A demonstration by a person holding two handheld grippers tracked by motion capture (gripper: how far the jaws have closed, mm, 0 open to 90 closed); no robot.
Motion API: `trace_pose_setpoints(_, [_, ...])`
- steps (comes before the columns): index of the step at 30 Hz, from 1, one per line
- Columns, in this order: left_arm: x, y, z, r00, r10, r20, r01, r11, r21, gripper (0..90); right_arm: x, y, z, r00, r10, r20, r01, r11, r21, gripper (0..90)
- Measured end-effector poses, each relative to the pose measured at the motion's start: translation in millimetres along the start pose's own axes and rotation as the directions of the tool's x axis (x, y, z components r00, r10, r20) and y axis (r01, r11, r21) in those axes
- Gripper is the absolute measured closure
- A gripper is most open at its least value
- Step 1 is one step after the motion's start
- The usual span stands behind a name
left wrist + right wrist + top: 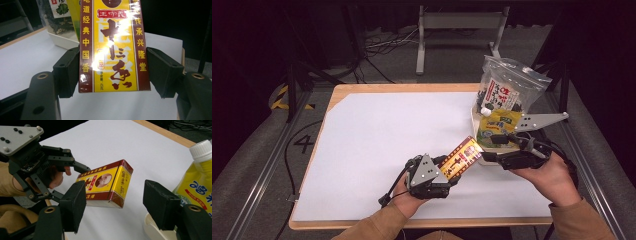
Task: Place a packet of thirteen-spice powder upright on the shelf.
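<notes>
The glossy yellow-and-maroon cardboard box (460, 157), probably light, stiff and a little slippery in its film wrap, hung above the white table (372, 140), clamped across its narrow sides at one end by the left gripper (113, 72). The right gripper (116, 205) stood apart around empty air just short of its free end. The high view placed a cream tray (475, 122) of packets just behind; the left gripper view showed pad contact, though glare blurred the left edge.

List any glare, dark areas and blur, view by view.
High view: room beyond the table nearly black, white sheet evenly lit, image soft. Left gripper view: white glare patch on the yellow box, washing out some print; near jaws slightly blurred. Right gripper view: box sharp, yellow bottle cut by the frame edge.
</notes>
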State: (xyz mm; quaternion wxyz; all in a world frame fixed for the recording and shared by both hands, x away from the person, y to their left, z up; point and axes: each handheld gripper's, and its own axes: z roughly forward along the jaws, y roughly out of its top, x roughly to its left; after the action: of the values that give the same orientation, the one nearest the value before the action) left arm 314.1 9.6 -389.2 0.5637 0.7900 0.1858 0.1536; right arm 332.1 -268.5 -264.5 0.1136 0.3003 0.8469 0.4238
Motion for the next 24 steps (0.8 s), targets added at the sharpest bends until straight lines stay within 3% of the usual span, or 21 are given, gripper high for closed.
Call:
trace_pose_setpoints(6, [-1.5,0.2,-0.8,0.9997,0.016,-0.021,-0.016,0.9999,-0.005,32.2,-4.4,2.6,9.3,0.9960,0.084,-0.029,-0.084,0.996,0.011,33.8])
trace_pose_setpoints(15, [-4.4,0.8,-1.6,0.9993,0.031,-0.023,-0.031,0.9994,-0.016,32.2,-4.8,4.6,26.3,0.9933,0.109,-0.039,-0.106,0.992,0.061,35.2])
trace_pose_setpoints(24, [-9.3,1.8,-3.4,0.9963,0.081,-0.026,-0.082,0.9961,-0.031,32.1,-2.6,1.9,36.6,0.9912,0.118,-0.059,-0.112,0.989,0.098,37.6])
